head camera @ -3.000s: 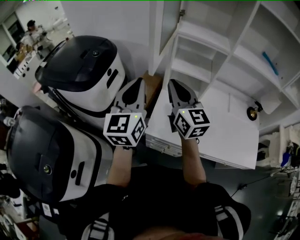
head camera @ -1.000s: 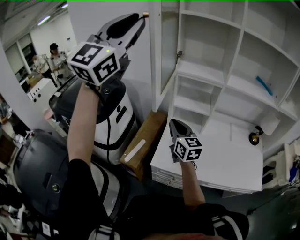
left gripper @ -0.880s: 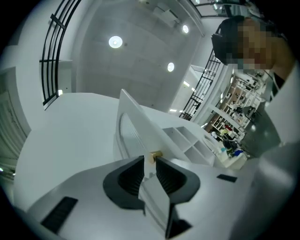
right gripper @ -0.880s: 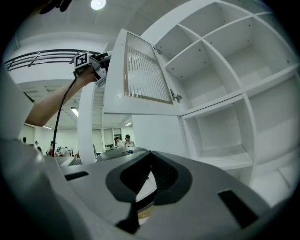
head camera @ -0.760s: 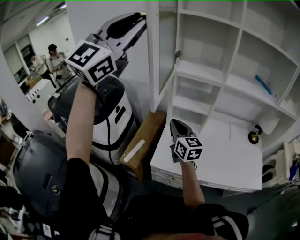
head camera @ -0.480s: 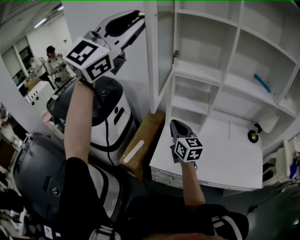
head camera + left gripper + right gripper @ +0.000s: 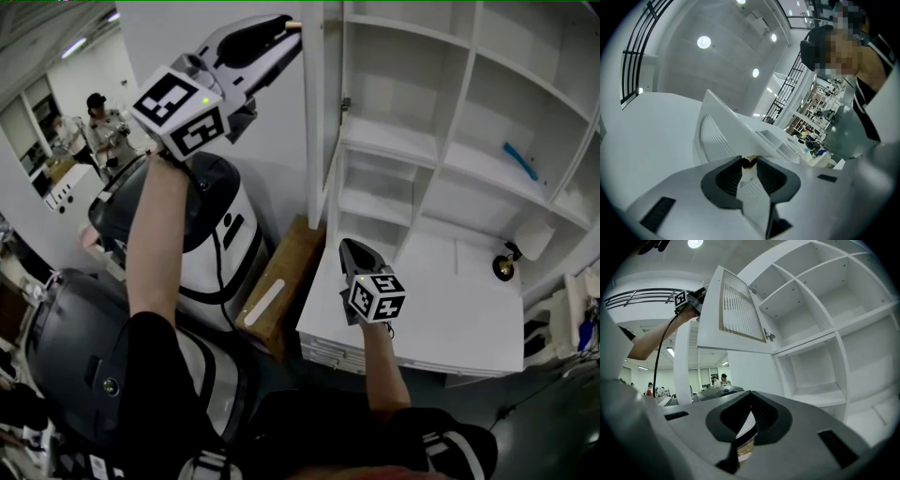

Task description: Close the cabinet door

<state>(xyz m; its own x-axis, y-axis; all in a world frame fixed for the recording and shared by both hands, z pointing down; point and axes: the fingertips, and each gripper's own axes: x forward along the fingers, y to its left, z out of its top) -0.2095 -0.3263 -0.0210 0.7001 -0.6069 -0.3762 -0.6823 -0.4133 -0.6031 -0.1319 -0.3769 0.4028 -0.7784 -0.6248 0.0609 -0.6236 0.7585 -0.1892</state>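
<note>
The door (image 7: 315,112) hangs ajar and upright, its knob (image 7: 749,162) pinched by the left tool (image 7: 284,26), whose jaws have just eased wider. The cabinet (image 7: 469,94) lies to that tool's right. The right tool (image 7: 350,246), pressed together, waits well below.

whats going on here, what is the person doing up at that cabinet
A person is working on closing the white cabinet door, which stands open. The left gripper, raised high, has the door's brass knob pinched between its tips, though its jaws have just been opening slightly. The right gripper is shut and empty, held low over the white counter, away from the door.
</note>
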